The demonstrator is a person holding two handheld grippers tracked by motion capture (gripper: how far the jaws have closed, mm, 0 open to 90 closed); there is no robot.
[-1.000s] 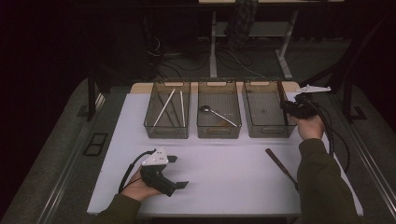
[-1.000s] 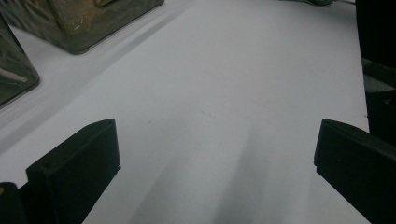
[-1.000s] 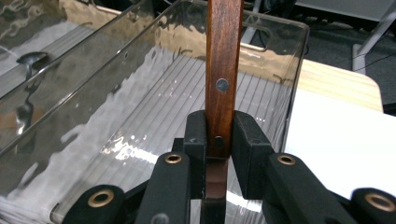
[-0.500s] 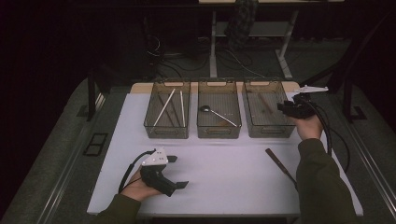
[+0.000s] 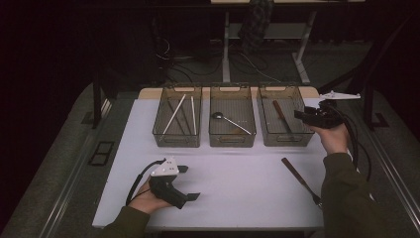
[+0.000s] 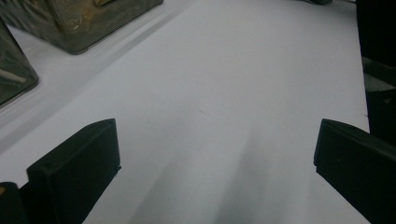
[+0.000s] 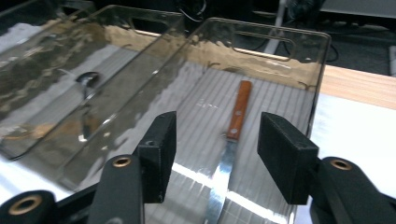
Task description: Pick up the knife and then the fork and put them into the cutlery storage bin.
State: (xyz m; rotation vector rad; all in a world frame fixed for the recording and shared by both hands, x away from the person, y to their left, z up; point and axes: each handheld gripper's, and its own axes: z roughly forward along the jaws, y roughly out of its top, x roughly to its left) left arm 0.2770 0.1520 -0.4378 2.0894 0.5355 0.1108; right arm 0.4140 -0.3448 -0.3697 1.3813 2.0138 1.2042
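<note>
Three clear bins stand in a row at the table's far side. The left bin (image 5: 177,136) holds white chopsticks (image 5: 174,114), and the middle bin (image 5: 232,139) holds a spoon (image 5: 229,121). In the right bin (image 5: 283,139) lies a knife (image 7: 232,135) with a wooden handle. My right gripper (image 7: 217,154) hovers open over that bin's right end (image 5: 303,115), its jaws apart above the knife and holding nothing. My left gripper (image 5: 187,182) rests open on the white table (image 6: 219,93) near the front, empty.
A second wooden-handled utensil (image 5: 298,176) lies on the table at the front right, near my right forearm. Cables trail from both grippers. The table's front edge is just behind my left hand. Dark floor and desk legs lie beyond the bins.
My right gripper has shifted only slightly at the right bin's right end. The left gripper has stayed still.
</note>
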